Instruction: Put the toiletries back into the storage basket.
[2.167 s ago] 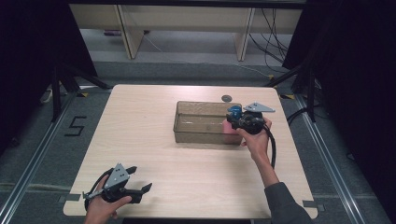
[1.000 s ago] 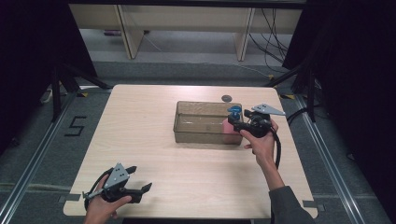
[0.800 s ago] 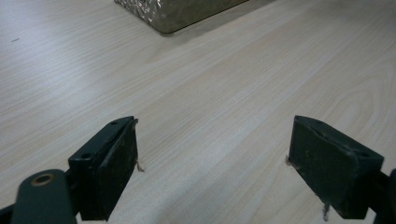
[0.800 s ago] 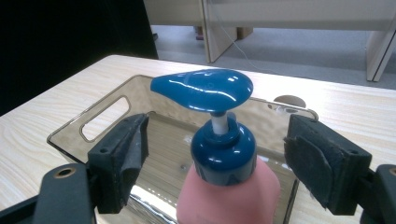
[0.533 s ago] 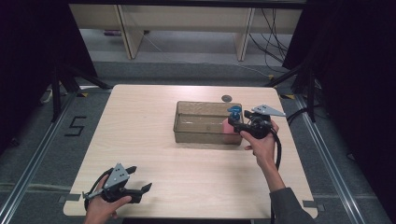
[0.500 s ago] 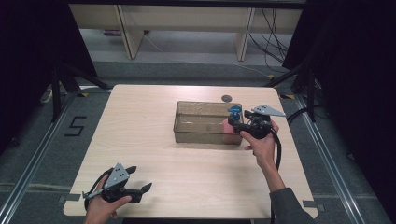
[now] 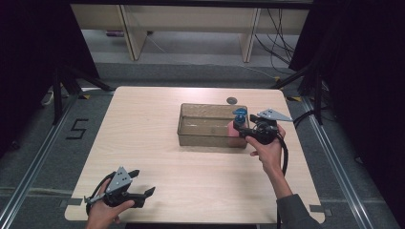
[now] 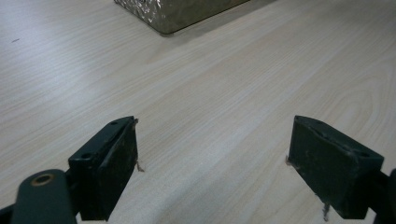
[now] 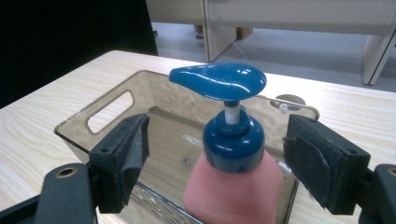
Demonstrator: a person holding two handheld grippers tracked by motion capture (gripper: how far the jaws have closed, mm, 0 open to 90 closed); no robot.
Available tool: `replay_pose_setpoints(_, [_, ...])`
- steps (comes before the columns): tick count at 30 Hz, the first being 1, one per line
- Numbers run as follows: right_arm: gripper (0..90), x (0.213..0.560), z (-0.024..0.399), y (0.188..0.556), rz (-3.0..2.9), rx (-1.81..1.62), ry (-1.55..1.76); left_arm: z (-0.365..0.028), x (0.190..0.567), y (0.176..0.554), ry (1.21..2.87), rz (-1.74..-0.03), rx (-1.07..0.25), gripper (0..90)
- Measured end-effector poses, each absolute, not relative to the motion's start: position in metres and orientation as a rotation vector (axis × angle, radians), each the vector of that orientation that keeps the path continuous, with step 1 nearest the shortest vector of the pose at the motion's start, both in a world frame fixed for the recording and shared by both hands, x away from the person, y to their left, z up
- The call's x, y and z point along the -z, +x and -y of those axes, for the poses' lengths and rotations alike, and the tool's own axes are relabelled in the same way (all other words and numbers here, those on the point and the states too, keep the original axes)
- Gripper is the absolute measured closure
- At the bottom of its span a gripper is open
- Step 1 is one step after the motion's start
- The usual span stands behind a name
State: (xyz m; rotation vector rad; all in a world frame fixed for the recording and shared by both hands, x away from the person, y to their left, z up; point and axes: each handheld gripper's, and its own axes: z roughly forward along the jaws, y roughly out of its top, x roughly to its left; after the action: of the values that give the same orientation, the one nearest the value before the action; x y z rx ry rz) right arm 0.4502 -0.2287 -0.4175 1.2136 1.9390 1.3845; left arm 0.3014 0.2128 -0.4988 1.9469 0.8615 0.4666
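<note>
On the table (image 7: pixel 157 143), pump bottle (image 9: pixel 232 154) stands upright in bin (image 9: pixel 116 105).

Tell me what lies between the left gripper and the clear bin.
Nothing but bare wooden table. The high view shows that stretch between the left gripper and the clear bin, and the left gripper view shows plain wood up to the bin's corner.

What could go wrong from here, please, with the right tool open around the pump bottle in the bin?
1. The right tool stands open, its jaws apart on either side of the bottle. Withdrawing carelessly could catch the blue pump head and tip the bottle.
2. The bottle stands at the end of the bin close to its wall, so a jaw might knock the rim and shift the bin.
</note>
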Motion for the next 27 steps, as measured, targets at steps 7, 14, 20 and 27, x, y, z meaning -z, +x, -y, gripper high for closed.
replay_pose_setpoints(7, [23.7,0.417,0.227,0.444,-1.934,-1.400,1.261,-0.213,0.499,0.301,1.951,-0.856,-0.468,15.3])
replay_pose_setpoints(14, [23.8,0.417,0.229,0.441,-1.943,-1.394,1.216,-0.213,0.499,0.301,1.951,-0.856,-0.467,15.3])
replay_pose_setpoints(20, [23.8,0.416,0.228,0.436,-1.946,-1.401,1.216,-0.213,0.499,0.302,1.952,-0.862,-0.470,15.3])
replay_pose_setpoints(27, [23.8,0.418,0.226,0.429,-1.953,-1.421,1.224,-0.213,0.499,0.302,1.945,-0.865,-0.469,15.3])
